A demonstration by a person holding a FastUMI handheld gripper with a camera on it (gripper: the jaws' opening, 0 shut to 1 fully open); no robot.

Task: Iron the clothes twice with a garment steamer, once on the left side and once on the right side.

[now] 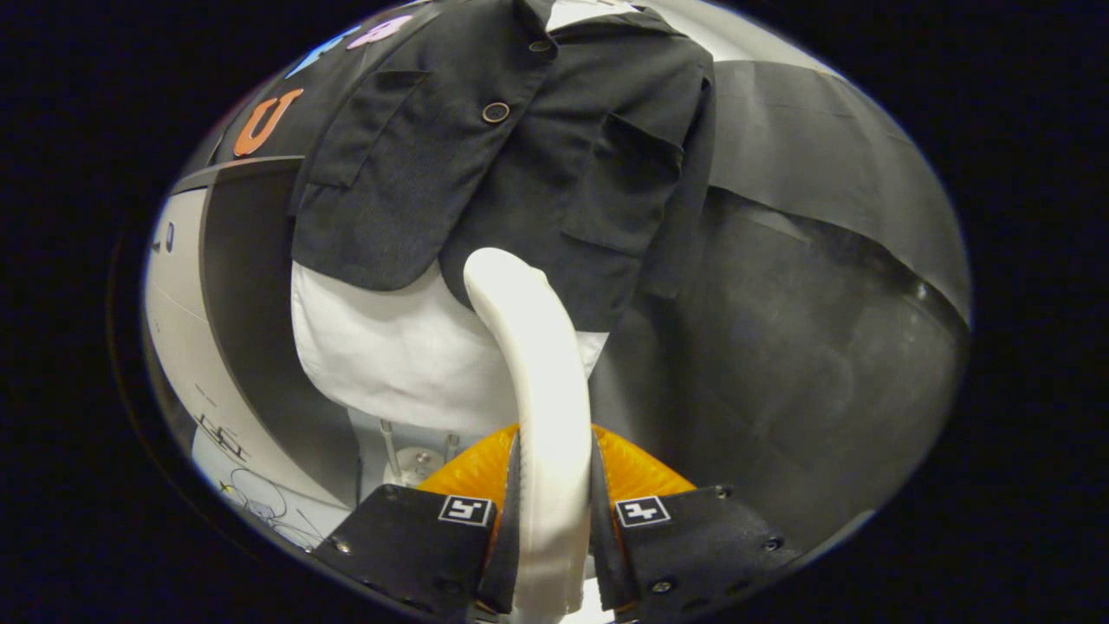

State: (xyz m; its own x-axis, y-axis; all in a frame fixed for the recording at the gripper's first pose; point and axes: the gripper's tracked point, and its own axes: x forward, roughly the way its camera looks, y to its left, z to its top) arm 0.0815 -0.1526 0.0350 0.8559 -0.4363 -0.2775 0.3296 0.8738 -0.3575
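The dark buttoned fabric jacket (511, 147) hangs over a white shirt (390, 347) just beyond the white curved plastic steamer (533, 381); your hand-held gripper (552, 520) is clamped on it, yet a loose squeeze could let it twist off the right panel

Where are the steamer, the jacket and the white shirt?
steamer (541, 381): gripper view, middle of its curved white body, between the tongs.
jacket (520, 173): gripper view, front panel below the button.
shirt (390, 355): gripper view, white hem below the jacket.
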